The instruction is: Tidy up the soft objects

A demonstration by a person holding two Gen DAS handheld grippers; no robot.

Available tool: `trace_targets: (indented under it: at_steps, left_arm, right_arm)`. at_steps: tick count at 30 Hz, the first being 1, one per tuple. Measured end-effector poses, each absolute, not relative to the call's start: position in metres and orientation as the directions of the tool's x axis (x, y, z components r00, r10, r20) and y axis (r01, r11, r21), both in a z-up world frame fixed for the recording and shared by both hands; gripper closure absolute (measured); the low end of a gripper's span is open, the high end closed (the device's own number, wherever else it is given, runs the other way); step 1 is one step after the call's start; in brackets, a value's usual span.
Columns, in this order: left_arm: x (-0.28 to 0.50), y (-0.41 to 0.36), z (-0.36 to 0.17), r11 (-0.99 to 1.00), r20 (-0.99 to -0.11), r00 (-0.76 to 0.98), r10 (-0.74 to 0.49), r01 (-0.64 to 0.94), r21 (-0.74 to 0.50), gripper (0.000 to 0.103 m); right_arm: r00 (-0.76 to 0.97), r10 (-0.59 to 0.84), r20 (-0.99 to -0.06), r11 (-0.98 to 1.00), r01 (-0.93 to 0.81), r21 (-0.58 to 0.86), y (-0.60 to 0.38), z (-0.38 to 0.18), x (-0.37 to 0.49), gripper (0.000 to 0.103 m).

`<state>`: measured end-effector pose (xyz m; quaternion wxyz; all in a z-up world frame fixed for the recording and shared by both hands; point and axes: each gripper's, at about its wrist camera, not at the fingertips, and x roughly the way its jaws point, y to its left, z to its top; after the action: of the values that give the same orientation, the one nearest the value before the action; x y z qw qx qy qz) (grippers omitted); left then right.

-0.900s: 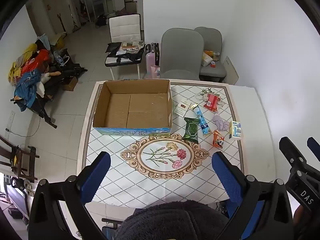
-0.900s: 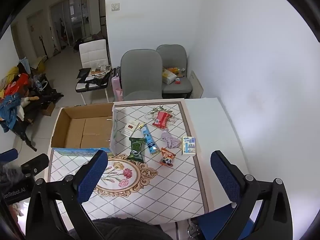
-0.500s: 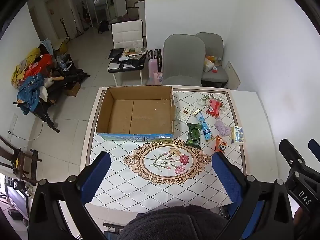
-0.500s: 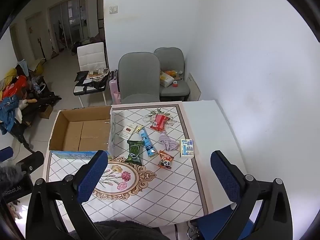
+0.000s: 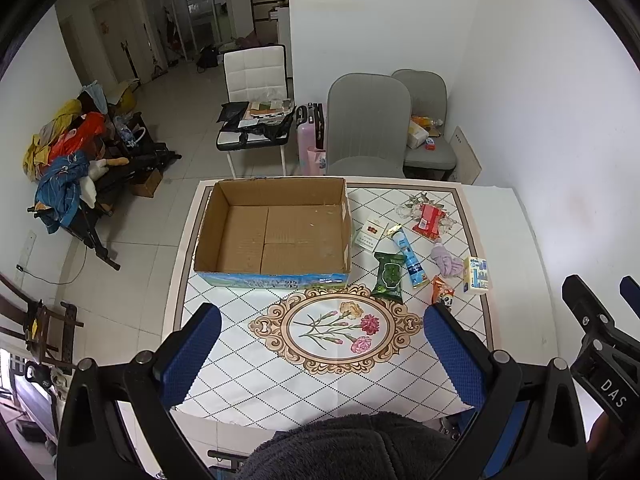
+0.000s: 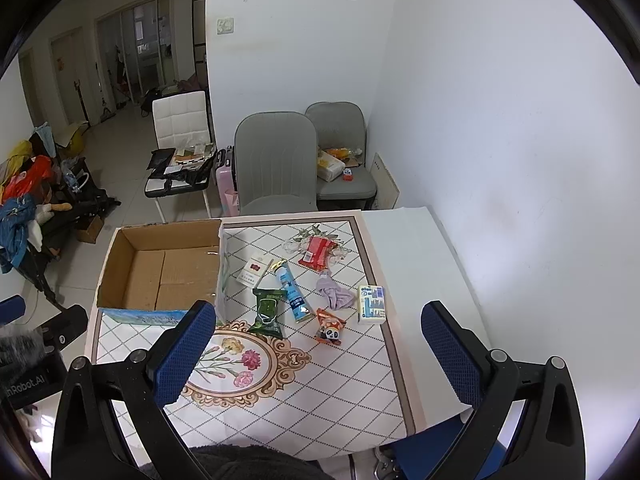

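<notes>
An open, empty cardboard box (image 5: 276,232) (image 6: 160,268) stands at the table's far left. To its right lie a green wipes pack (image 5: 388,277) (image 6: 267,312), a blue tube (image 5: 409,257) (image 6: 293,292), a purple cloth (image 5: 446,260) (image 6: 335,293), a red packet (image 5: 430,220) (image 6: 317,252), an orange panda snack (image 5: 441,294) (image 6: 330,326), a tissue pack (image 5: 476,275) (image 6: 371,304) and a white-red carton (image 5: 370,232) (image 6: 253,271). My left gripper (image 5: 320,356) and right gripper (image 6: 316,352) are open and empty, high above the table's near edge.
The table carries a patterned cloth (image 5: 340,332) with a floral medallion. Two grey chairs (image 5: 366,120) stand behind the table, a white chair (image 5: 256,92) with clutter further left. A pile of clothes (image 5: 60,160) lies on the floor at left. A white wall (image 6: 500,120) is on the right.
Both grippers have risen and pulled back from the table, so the table and room look smaller and further. Nothing on the table has moved.
</notes>
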<state>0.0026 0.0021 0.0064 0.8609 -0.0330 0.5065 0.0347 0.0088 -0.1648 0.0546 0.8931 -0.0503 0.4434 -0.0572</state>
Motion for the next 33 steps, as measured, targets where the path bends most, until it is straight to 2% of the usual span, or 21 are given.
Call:
trace_targets:
  at_steps: [33]
  left_arm:
    - [0.013, 0.005, 0.013, 0.994, -0.863, 0.502, 0.054, -0.112, -0.003, 0.000]
  right_arm:
    - [0.597, -0.136, -0.790, 0.990, 0.047, -0.134, -0.166, 0.052, 0.017, 0.000]
